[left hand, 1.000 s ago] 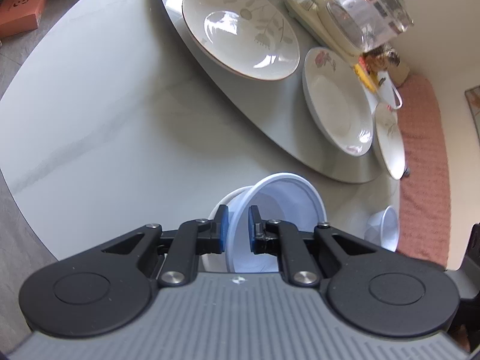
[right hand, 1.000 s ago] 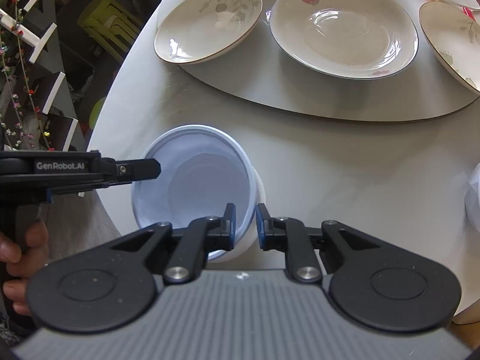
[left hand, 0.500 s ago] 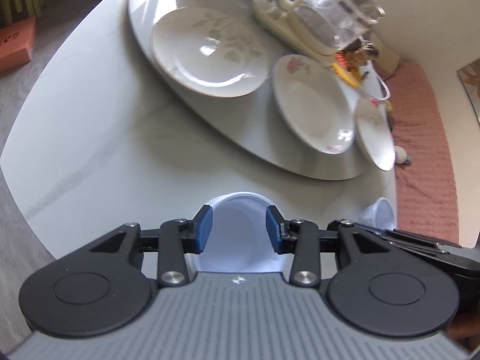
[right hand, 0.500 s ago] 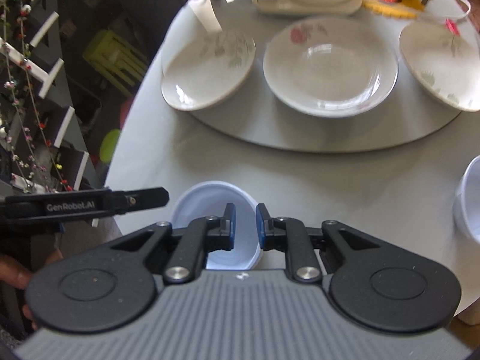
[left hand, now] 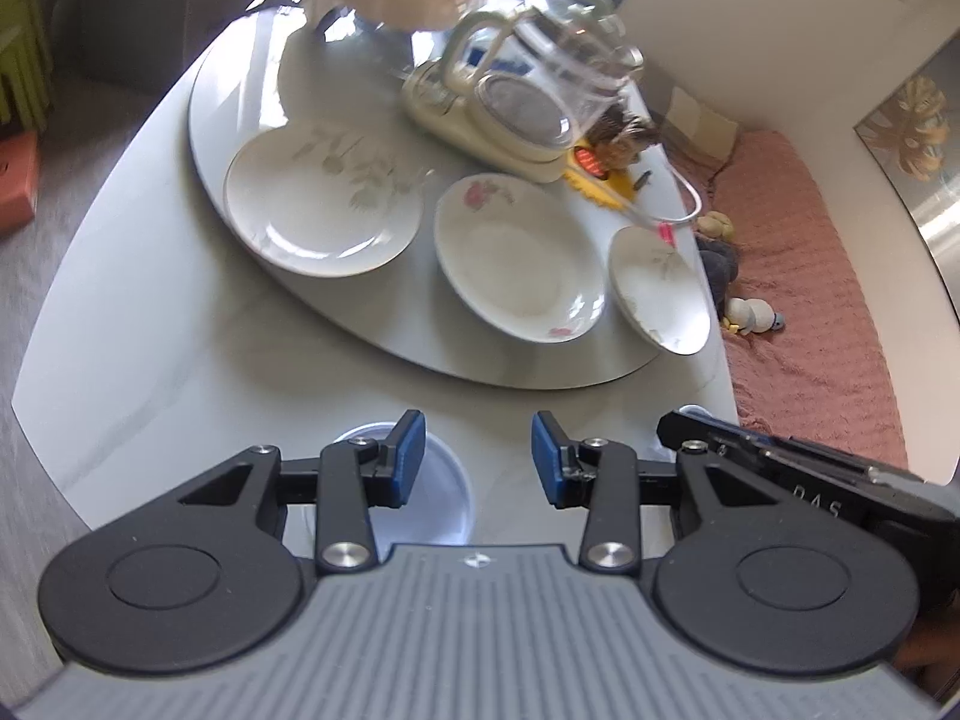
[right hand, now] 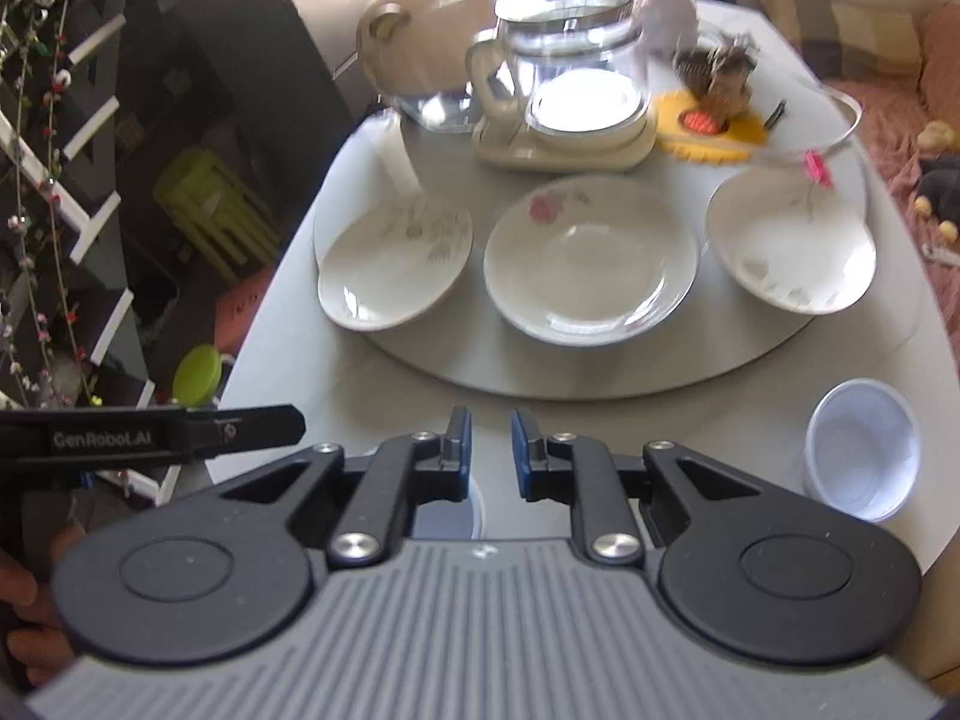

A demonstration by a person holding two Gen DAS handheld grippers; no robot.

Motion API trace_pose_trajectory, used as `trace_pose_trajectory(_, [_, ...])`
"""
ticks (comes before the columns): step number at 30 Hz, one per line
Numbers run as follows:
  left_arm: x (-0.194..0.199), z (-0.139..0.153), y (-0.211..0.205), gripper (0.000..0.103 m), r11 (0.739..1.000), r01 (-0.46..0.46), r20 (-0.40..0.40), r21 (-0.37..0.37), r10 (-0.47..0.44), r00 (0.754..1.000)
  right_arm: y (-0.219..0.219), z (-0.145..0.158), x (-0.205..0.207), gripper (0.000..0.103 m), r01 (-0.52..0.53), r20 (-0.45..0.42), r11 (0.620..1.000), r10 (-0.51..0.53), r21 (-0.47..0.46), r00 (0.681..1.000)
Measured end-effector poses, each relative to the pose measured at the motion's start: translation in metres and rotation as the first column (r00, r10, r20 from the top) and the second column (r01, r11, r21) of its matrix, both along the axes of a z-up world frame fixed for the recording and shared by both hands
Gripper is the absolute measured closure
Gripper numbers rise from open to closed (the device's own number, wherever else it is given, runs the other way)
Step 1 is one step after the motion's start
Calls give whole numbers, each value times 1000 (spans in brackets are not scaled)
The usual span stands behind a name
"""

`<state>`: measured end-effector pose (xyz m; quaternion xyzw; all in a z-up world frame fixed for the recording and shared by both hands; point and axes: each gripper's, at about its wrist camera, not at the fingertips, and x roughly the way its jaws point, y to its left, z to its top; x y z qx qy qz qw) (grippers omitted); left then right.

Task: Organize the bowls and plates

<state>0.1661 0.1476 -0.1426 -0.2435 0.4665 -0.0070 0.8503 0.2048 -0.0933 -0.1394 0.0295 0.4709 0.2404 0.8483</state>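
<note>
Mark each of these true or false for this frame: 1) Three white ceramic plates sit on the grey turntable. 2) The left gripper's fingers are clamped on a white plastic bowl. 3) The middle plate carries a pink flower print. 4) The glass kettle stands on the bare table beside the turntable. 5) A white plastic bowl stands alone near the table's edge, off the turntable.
1) True: three white ceramic plates sit in a row on the grey turntable.
2) False: the left gripper is open with nothing between its fingers; the white plastic bowl sits on the table below.
3) True: pink flower on the middle plate.
4) False: the glass kettle stands on the turntable, behind the plates.
5) True: a second white plastic bowl stands off the turntable near the edge.
</note>
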Motion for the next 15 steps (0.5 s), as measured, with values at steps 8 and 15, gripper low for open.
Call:
trace_pose_trajectory(8, [-6, 24, -26, 58, 996, 11, 61, 93, -16, 998, -25, 17, -13, 85, 35, 53, 999, -35, -11, 998])
trace_pose_trajectory(15, [-4, 31, -46, 58, 991, 66, 79, 115, -76, 994, -50, 28, -29, 85, 58, 112, 998, -54, -31, 992])
